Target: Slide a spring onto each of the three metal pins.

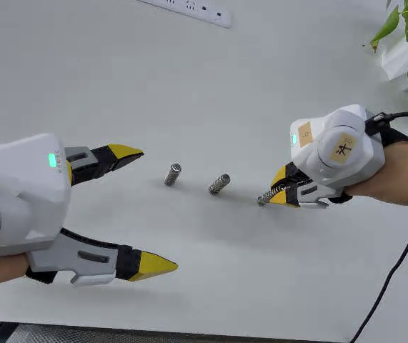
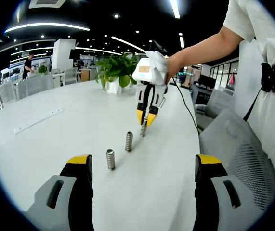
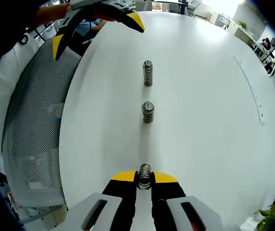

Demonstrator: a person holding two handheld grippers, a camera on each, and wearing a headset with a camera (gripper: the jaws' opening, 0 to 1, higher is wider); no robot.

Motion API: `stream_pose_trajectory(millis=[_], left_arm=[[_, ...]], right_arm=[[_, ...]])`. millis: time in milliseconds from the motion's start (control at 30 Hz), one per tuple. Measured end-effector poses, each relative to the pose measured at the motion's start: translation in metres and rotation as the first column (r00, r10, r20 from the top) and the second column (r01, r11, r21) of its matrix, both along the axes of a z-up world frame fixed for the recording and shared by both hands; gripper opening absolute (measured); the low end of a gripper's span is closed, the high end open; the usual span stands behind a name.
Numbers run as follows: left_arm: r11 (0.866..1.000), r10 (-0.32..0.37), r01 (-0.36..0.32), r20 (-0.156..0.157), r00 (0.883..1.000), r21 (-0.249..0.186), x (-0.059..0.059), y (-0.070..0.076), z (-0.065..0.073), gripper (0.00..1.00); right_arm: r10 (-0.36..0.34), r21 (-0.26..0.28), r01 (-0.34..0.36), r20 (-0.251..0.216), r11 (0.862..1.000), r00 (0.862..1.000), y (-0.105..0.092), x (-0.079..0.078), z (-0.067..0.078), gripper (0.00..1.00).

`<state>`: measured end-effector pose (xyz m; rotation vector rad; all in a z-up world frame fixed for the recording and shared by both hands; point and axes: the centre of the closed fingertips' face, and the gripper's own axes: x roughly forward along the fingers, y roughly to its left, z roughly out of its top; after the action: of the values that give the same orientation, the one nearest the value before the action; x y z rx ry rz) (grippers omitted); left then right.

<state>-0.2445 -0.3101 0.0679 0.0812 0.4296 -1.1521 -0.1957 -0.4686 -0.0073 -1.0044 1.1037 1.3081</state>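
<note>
Here the right claw point(image 3: 144, 180) clamps the last spring point(image 3: 145, 172), axis upright, in line with two sprung pins point(image 3: 148, 111) beyond — the left claw point(image 1: 146, 209) gapes, farther off.

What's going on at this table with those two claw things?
A person holds a gripper in each hand over a white table. The right gripper is shut on a spring, with the spring's lower end down at the tabletop. Beside it two more springs stand upright in a row, each apparently already on its pin. The left gripper is open and holds nothing. So two pins look done, and the third spring is in hand.
</note>
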Motion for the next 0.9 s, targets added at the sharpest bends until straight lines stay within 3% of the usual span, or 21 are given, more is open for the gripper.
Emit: stream_pose_trajectory(millis=[900], left_arm=[[1.000, -0.004, 0.004, -0.002, 1.000, 0.009, -0.002, -0.001, -0.001, 0.85]], right_arm=[[-0.026, 0.005, 0.026, 0.016, 1.000, 1.000, -0.001, 0.002, -0.014, 0.09]])
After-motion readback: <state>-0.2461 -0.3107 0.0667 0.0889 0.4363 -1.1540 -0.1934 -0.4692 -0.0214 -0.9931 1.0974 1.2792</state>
